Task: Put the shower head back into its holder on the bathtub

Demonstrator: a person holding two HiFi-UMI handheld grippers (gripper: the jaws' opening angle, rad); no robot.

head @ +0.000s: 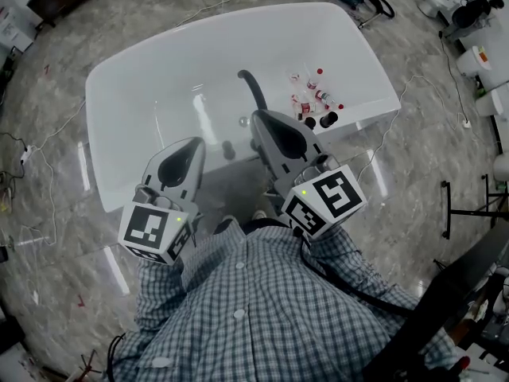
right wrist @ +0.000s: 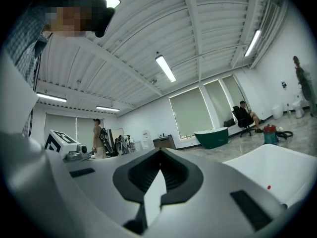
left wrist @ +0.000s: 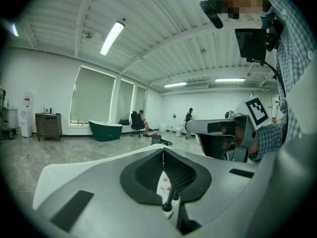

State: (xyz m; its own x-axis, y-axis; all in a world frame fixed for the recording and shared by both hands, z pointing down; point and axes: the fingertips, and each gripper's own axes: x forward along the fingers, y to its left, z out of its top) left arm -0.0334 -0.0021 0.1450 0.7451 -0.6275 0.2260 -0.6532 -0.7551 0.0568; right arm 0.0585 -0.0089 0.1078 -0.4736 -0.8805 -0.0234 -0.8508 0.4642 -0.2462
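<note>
Looks either finished or barely begun (hard to call from up here): no carrying, no reaching. Both tools drawn in close above the blue-and-white checked shirt (head: 254, 309), short of the tub. On the left grey two-jaw gripper (left wrist: 163, 152), jaws closed right down, tip to tip, gripping nothing; through the slit below the tips, only a far glimpse of fittings. Same on the right grey two-jaw gripper (right wrist: 159, 152): pinched together at the tips, empty, just white tub showing through the gap. As for the shower head, probably the slim dark curved piece (head: 253, 90) standing up at the near side of the glossy white rounded bathtub (head: 159, 70), just beside a small chrome knob (head: 243, 122), near two black round knobs (head: 328, 118) and a scatter of small red-capped bottles (head: 312, 94). Upright, foot low, top arching away to the left, matt dark against the white. If truly seated in its holder, little left beyond backing off; if merely a spout, everything left: find, grasp, lift, seat. Holder itself too small to make out.
</note>
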